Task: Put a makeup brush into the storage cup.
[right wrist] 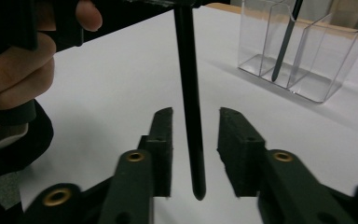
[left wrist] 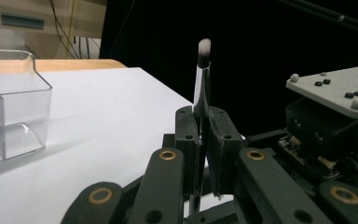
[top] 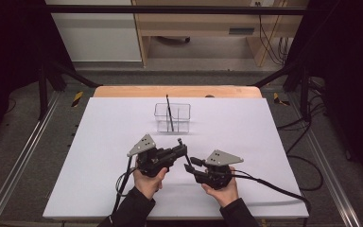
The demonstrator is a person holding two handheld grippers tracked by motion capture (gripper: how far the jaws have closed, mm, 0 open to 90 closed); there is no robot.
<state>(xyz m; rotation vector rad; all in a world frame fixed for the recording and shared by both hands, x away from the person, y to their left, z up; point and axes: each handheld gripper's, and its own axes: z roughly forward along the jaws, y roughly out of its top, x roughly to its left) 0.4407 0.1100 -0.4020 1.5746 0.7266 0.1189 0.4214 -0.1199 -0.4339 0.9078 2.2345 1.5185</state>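
Handing over a makeup brush [left wrist: 203, 70] between the two grippers, near the middle of the white desk [top: 99, 142], just this side of the clear organizer [top: 172, 117]. Left gripper [left wrist: 203, 122] clamping the brush by its silvery ferrule, fingers [left wrist: 186, 135] pressed tight on either side, bristle tip pointing up past them and black handle hanging down toward the desk. Right gripper [right wrist: 195, 140] sitting around the lower handle with fingers [right wrist: 162, 140] parted to a narrow gap, pads standing clear of the handle on both sides, so gripping nothing. In the high view, left gripper [top: 182, 150] and right gripper [top: 192, 163] meeting almost nose to nose, brush [top: 184, 153] slanting between them.

Judging the step: transfer all but done, brush passing to the left gripper alone. Next move probably calling for drawing the right gripper back clear of the handle tip without knocking it, then carrying the brush away to the far organizer, keeping it near upright, and lowering the handle end into a free compartment before opening.

Organizer standing toward the far middle of the desk, transparent, split by inner walls into compartments. Holding one thin dark stick-like tool [right wrist: 286, 37], perhaps another brush or a pencil, leaning in one compartment with its top rising above the rim. Neighbouring compartments looking bare.
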